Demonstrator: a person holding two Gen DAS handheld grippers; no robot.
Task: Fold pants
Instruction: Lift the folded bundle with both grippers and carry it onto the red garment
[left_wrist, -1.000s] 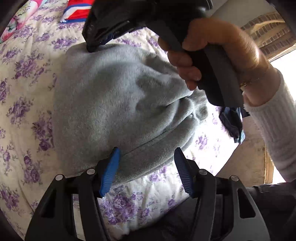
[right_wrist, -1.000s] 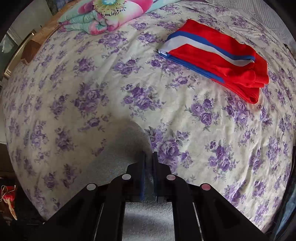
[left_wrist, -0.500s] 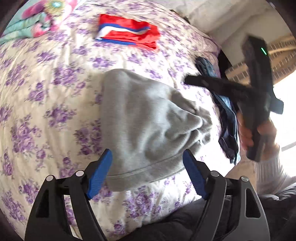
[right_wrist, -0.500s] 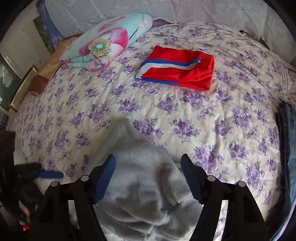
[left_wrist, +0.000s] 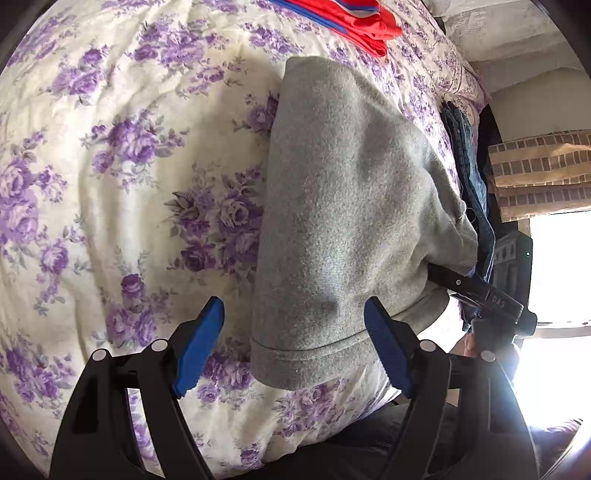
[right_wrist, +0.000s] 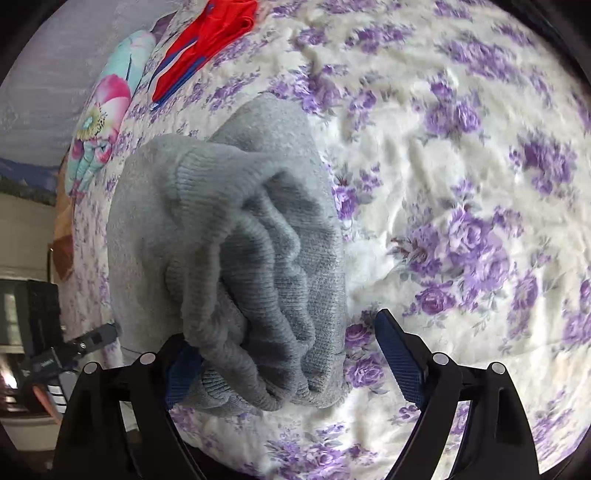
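Folded grey sweatpants (left_wrist: 343, 206) lie on the floral bedspread (left_wrist: 110, 166); both tools spread wide, left tool (left_wrist: 293, 347) at the hem, right tool (right_wrist: 291, 354) straddling the bunched waistband, which likely needs closing on next.

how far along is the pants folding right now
Mostly done: the grey pants already lie in a compact folded bundle on the floral bedspread. In hand: both the left gripper and right gripper are open around its ends. Left: closing on it, probably to shift or tidy it.
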